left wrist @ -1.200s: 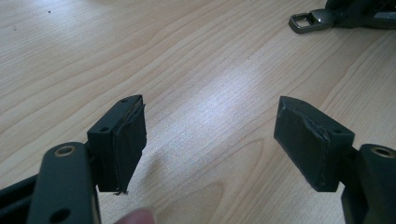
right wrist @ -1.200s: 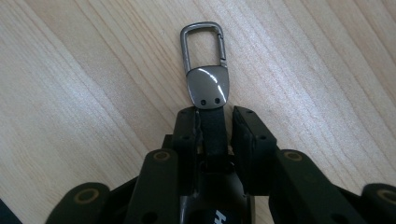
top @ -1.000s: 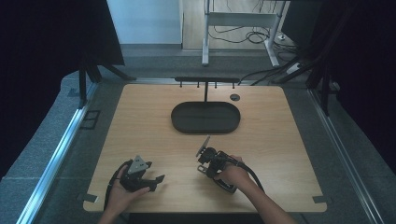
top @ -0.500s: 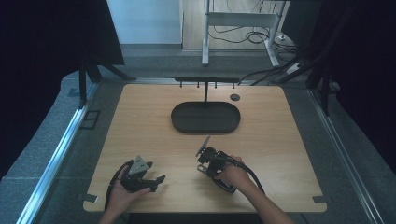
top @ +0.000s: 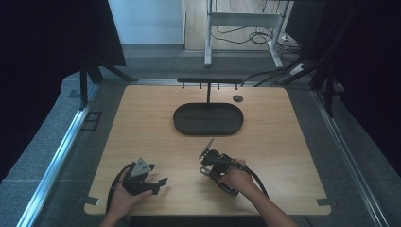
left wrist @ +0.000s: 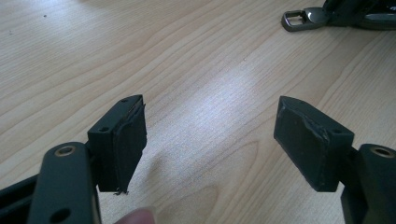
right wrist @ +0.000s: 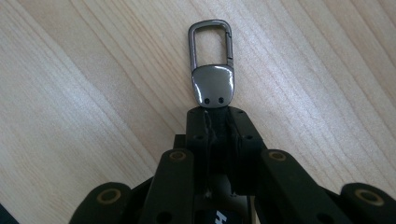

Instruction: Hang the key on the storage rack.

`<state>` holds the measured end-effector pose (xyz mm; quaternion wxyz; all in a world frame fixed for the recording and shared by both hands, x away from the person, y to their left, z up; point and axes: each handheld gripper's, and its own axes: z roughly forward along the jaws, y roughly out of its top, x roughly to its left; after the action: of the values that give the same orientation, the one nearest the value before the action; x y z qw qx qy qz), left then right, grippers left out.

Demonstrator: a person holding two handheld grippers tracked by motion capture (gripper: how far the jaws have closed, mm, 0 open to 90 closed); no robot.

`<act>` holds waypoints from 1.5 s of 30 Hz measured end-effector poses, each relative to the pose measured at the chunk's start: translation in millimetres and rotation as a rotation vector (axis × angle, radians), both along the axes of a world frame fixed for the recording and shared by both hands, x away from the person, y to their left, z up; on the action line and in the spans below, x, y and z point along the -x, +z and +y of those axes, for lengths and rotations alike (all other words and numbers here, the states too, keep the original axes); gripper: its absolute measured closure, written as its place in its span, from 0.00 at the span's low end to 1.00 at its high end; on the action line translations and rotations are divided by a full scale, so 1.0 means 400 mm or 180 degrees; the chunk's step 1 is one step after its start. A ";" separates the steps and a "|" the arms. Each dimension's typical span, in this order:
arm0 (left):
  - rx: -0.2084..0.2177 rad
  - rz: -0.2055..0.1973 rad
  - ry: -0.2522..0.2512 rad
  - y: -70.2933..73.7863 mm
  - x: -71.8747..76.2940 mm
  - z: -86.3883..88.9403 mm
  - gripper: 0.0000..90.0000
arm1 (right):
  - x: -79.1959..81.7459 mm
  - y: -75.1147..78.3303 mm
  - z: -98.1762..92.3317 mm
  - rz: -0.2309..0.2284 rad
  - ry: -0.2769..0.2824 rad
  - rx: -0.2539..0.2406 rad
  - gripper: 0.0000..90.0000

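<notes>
A dark metal key clip [right wrist: 212, 60] with a carabiner loop sticks out from my right gripper [right wrist: 218, 126], whose jaws are shut on the clip's strap end, just above the wooden table. In the high view the clip [top: 206, 148] points toward the far side, ahead of the right gripper [top: 211, 163] near the table's front middle. My left gripper [top: 158, 182] rests at the front left, held by a hand. Its jaws stand open with only bare wood between them [left wrist: 210, 135]. The clip [left wrist: 303, 18] also shows at the top right of the left gripper view.
A black oval tray [top: 208, 127] lies mid-table, with a thin post rising to a hook bar [top: 208, 81] behind it. A small round grommet [top: 237, 98] sits at the back right. Dark curtains and frame legs flank the wooden table [top: 283, 142].
</notes>
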<state>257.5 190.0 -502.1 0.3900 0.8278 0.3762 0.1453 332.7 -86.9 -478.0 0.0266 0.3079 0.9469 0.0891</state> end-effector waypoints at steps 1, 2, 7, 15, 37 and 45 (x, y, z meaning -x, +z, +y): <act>0.0002 0.0000 -0.0001 0.000 -0.001 0.001 0.29 | 0.001 0.001 -0.002 -0.0004 0.0005 -0.0010 0.90; 0.0004 0.0002 0.0003 -0.001 -0.001 0.002 0.29 | 0.003 0.006 -0.008 -0.0039 -0.0001 -0.0074 0.90; -0.0004 0.0014 0.0011 -0.002 -0.002 0.002 0.29 | 0.008 0.024 -0.026 -0.0113 -0.0055 -0.0220 0.90; -0.0019 0.0020 -0.0003 -0.003 -0.001 -0.002 0.29 | 0.018 0.047 -0.052 -0.0220 -0.0094 -0.0350 0.90; -0.0007 0.0033 0.0031 -0.001 -0.004 0.007 0.29 | 0.049 0.165 -0.121 -0.0709 -0.0193 -0.0809 0.90; -0.0015 0.0040 0.0026 -0.003 -0.005 0.006 0.29 | 0.058 0.191 -0.135 -0.0912 -0.0237 -0.1036 0.90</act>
<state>259.3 192.5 -503.5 0.3850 0.8281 0.3816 0.1426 309.7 -140.9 -401.7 0.1142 0.3271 0.8945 0.2825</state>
